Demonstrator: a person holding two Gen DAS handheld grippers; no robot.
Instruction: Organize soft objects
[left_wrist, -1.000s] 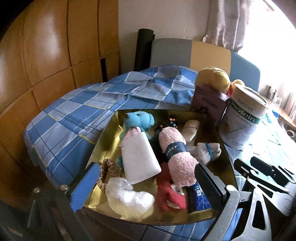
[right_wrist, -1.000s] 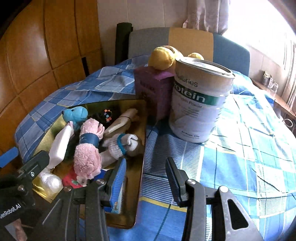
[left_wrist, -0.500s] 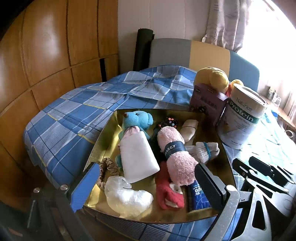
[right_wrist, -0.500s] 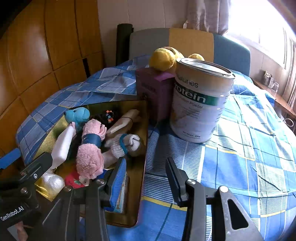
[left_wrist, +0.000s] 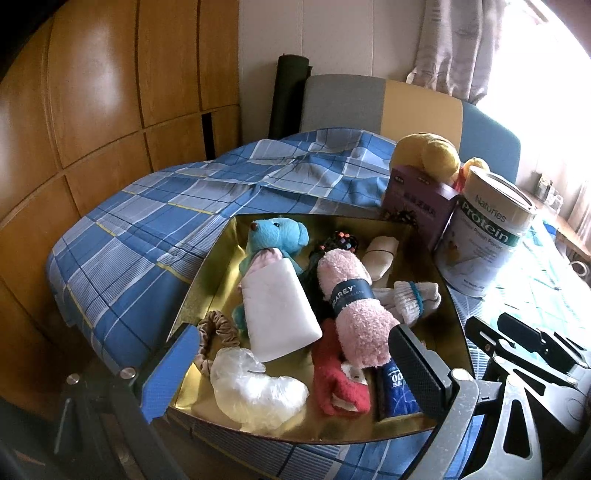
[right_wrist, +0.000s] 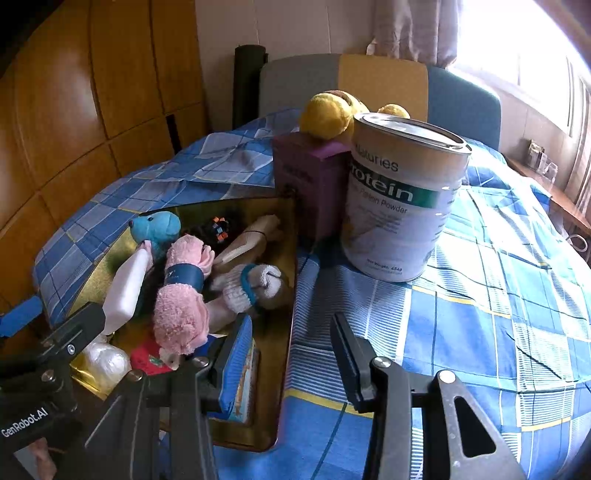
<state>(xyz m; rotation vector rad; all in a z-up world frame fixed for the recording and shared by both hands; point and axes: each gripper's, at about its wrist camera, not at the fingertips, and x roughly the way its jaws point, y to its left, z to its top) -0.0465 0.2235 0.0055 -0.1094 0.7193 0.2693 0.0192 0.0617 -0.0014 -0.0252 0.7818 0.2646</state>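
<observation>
A gold tray (left_wrist: 210, 266) (right_wrist: 286, 295) on the blue checked bedspread holds several soft things: a blue plush toy (left_wrist: 279, 236) (right_wrist: 157, 225), a white pouch (left_wrist: 277, 314), a pink fluffy sock roll (left_wrist: 354, 306) (right_wrist: 183, 295), white socks (left_wrist: 413, 299) (right_wrist: 255, 282), a red sock (left_wrist: 338, 380), a scrunchie (left_wrist: 212, 328) and a crumpled clear bag (left_wrist: 255, 391). My left gripper (left_wrist: 291, 373) hangs open over the tray's near edge, holding nothing. My right gripper (right_wrist: 291, 363) stands open and empty over the tray's right rim. A yellow plush (left_wrist: 426, 157) (right_wrist: 330, 114) sits behind the purple box.
A purple box (left_wrist: 417, 206) (right_wrist: 310, 184) and a protein powder tin (left_wrist: 487, 232) (right_wrist: 402, 195) stand right of the tray. A blue booklet (right_wrist: 242, 384) lies in the tray's near corner. Wooden wall panels rise at the left; a headboard and curtain are behind.
</observation>
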